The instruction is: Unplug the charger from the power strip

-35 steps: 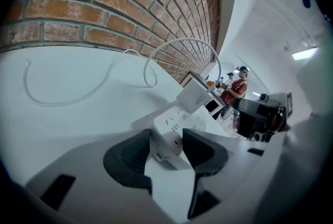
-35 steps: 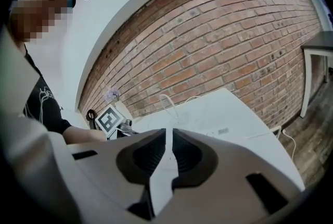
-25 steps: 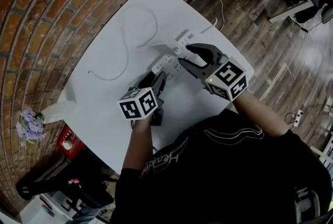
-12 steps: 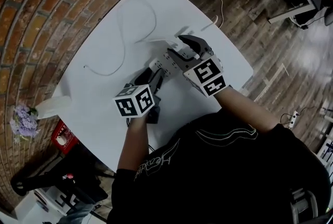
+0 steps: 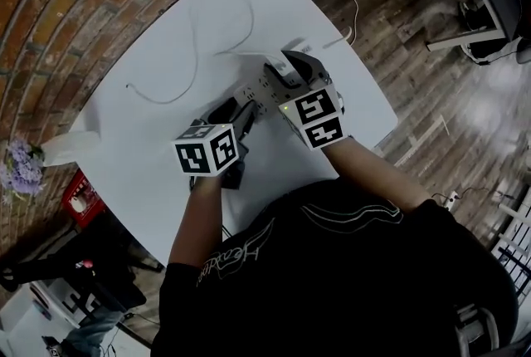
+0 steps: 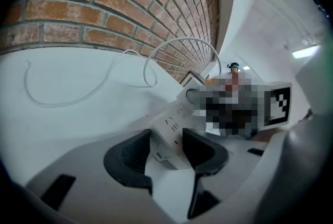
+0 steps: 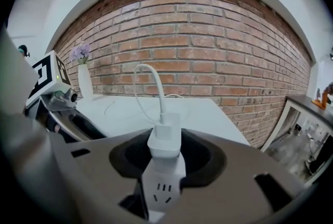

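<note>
My left gripper [image 6: 166, 137] is clamping the near end of the power strip [image 6: 174, 123], one dark pad pressing on each side of the white body and pinning it flat on the white table [image 5: 166, 40]. It's sitting low over the tabletop, its marker cube toward me.

Over on the right, my right gripper [image 7: 165, 137] is reaching in at the far end of the strip. Its jaws have just been closing, and the charger [image 7: 165, 140] is standing right between them, the pads now sitting against its two sides at a fairly wide grip. The charger is upright in its socket on the power strip [image 7: 164, 184], seated all the way down, not yet out.

The white cable [image 7: 161, 103] is rising straight out of the charger's top, arching over to the left and dropping back toward the table. From above, more of it is trailing in loose loops across the far left of the tabletop, its free end lying well apart from the strip.

Beyond the table's far edge the brick wall [image 7: 208, 51] is filling the background, with a white vase [image 7: 83, 85] of purple flowers standing at the far left corner of the table.
</note>
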`<state>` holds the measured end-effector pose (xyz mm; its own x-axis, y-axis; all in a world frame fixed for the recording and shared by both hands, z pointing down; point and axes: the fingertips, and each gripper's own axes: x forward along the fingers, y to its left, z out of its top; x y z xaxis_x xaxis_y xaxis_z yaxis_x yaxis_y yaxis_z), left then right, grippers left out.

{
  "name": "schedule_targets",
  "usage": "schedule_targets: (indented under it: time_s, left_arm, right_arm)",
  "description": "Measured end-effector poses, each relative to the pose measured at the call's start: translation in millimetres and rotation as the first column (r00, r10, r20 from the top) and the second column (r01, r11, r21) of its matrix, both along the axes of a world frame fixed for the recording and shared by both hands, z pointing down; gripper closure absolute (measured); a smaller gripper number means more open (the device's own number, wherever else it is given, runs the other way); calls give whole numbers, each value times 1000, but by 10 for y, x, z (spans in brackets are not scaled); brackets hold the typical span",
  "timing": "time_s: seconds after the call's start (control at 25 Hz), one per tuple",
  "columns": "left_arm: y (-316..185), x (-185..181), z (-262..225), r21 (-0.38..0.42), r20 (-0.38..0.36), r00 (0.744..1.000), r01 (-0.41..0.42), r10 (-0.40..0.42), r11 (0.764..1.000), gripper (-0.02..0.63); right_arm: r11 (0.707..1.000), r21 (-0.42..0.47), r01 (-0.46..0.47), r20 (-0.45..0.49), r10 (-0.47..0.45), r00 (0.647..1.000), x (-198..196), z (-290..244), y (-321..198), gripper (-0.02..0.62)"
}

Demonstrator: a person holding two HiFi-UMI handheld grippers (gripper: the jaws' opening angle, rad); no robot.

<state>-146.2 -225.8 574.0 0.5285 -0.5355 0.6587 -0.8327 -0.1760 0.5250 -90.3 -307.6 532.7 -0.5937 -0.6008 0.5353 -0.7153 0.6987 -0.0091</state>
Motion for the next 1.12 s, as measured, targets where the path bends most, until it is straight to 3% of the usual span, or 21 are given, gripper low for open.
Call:
schedule_targets:
  time_s: [0.64,0.92,1.12]
  left_arm:
    - [-27,3,-11,15,18,1000,3,-3,1000,413]
    - [-1,-21,18,-7,4,1000,-1,1,1000,411]
    - [-4,-14,11,10,14,1000,-3,3,1000,413]
  right_arm:
    - [996,-73,-58,44,61,997,55,19,-52,477]
    - [998,-16,-59,-18,59,998,-17,-1,11,479]
    - [997,-65,-50,41,52,998,33,16,-14,479]
